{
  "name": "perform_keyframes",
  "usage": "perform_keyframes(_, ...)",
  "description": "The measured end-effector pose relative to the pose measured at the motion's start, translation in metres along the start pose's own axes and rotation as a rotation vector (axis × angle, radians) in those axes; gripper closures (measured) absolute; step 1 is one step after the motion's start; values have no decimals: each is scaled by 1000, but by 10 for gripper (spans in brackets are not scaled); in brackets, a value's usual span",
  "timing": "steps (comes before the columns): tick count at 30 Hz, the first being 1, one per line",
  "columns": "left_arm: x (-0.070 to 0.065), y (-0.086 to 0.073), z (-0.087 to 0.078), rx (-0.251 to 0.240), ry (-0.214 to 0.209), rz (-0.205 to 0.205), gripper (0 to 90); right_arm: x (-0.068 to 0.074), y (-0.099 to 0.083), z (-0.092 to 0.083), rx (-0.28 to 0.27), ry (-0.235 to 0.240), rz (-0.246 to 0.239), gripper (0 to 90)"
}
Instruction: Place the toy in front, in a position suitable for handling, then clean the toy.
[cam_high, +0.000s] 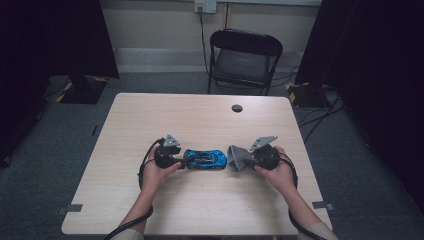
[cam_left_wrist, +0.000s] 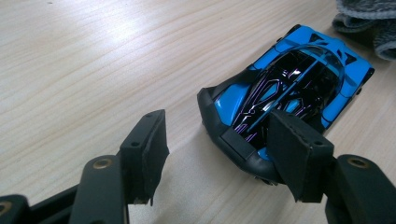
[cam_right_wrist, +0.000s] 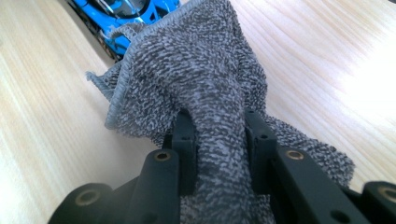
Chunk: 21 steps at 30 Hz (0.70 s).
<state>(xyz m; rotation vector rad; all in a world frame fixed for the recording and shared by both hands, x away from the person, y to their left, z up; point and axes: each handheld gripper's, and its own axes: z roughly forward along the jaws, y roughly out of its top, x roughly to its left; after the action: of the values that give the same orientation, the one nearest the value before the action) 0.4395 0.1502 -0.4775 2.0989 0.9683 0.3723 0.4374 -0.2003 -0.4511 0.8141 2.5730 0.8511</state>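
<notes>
Left claw (cam_left_wrist: 215, 154) half open at the car's (cam_high: 205, 159) 9 o'clock end, one jaw against the nose, other jaw clear of it; car sits mid-desk (cam_high: 200, 115). Right claw (cam_right_wrist: 219, 135) clamped on a bunched grey cloth (cam_right_wrist: 201, 79), at the car's 3 o'clock, cloth edge just beside the car.

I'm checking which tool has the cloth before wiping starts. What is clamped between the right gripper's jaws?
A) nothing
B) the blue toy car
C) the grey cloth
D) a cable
C: in the right gripper view the right gripper has both jaws pressed into a fold of the grey cloth, with the blue toy car lying beyond it.
</notes>
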Motion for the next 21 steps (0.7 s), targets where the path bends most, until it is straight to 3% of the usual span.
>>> perform_keyframes(1, 0, 1, 0, 6, 8, 15, 375, -1, 0, 2, 1, -2, 6, 711)
perform_keyframes(14, -1, 0, 0, 3, 4, 16, 374, -18, 18, 24, 3, -48, 43, 711)
perform_keyframes(21, -1, -2, 0, -9, 0, 6, 373, -10, 24, 42, 18, -27, 14, 707)
